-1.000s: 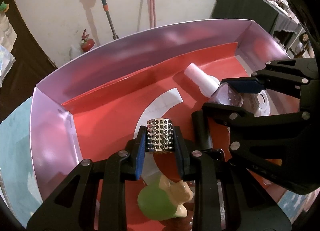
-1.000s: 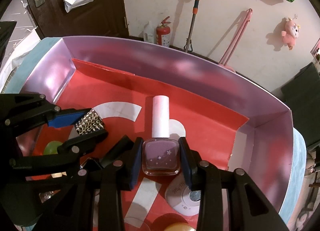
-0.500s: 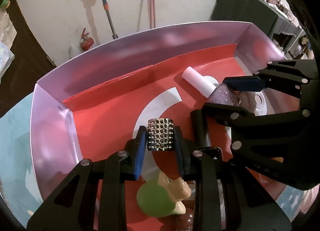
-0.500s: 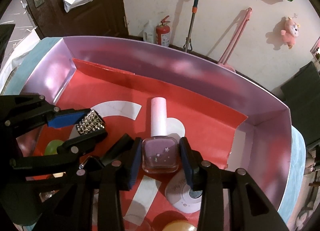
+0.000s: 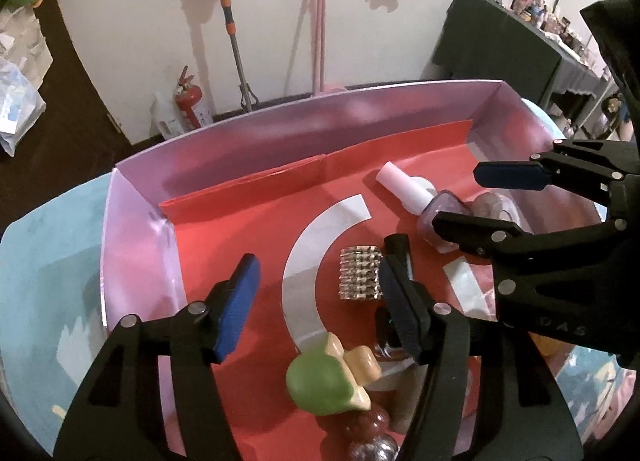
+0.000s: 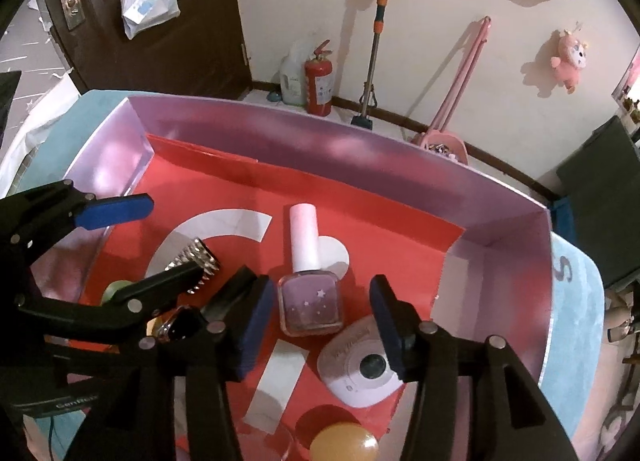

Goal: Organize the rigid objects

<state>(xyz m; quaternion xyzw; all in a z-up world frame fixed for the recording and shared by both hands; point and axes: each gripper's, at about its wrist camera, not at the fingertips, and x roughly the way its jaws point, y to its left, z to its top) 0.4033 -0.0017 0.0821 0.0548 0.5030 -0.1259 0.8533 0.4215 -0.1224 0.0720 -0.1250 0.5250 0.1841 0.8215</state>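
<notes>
A pink-walled box [image 5: 280, 129] [image 6: 360, 149] with a red floor holds the objects. A silver studded cylinder [image 5: 359, 274] [image 6: 196, 265] lies on the floor between the fingers of my left gripper [image 5: 316, 293], close to the right pad; the jaws are opening and no longer press it. A purple nail polish bottle [image 6: 311, 301] [image 5: 432, 213] with a white cap lies flat between the fingers of my right gripper [image 6: 320, 313], whose jaws are opening too, with a gap on each side.
A green and cream figurine [image 5: 328, 377], a dark red bead piece [image 5: 368, 433], a white rounded device [image 6: 360, 365] and a yellow ball [image 6: 344, 445] lie at the box's near side. A black clip-like item [image 6: 180, 325] sits by the left gripper. The box rests on a light blue cloth [image 5: 48, 261].
Both grippers went from shut to open. The studded cylinder and the nail polish bottle were let go and now lie on the box floor.
</notes>
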